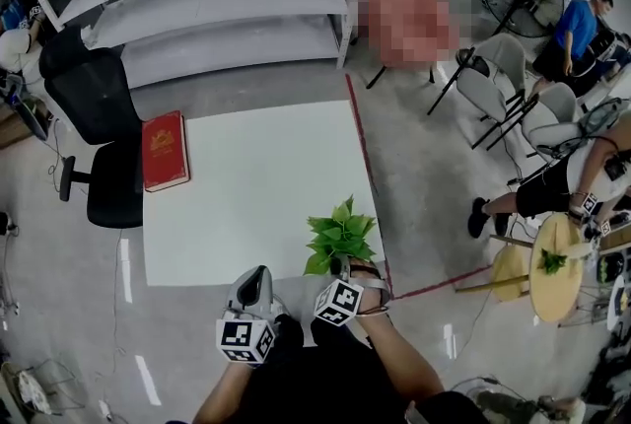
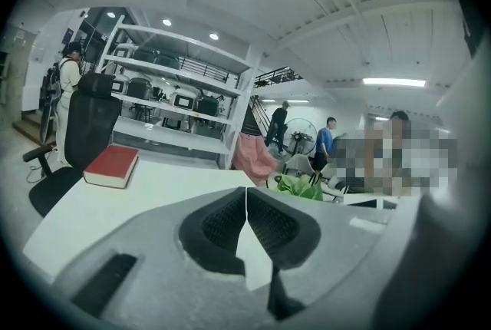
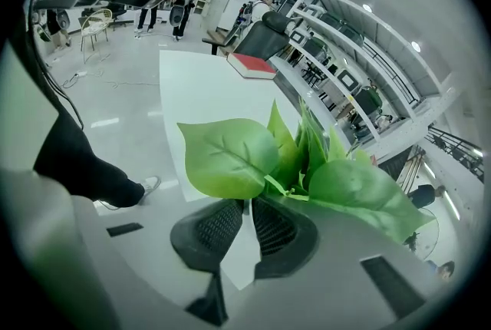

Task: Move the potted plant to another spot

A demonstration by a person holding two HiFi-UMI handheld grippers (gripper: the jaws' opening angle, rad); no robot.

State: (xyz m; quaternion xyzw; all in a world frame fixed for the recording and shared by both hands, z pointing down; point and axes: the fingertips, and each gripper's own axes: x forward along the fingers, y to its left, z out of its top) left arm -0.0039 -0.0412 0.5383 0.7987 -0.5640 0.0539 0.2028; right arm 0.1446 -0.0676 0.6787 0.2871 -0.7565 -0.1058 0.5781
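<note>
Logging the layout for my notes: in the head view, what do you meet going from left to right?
Black office chair → red book → left gripper → potted plant → round wooden table.

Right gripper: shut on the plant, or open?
Shut on the potted plant: in the right gripper view, the right gripper's pads nearly meet, apparently pinching the stems just under the leaves.

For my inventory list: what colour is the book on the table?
Red. The book shows best in the head view.
</note>
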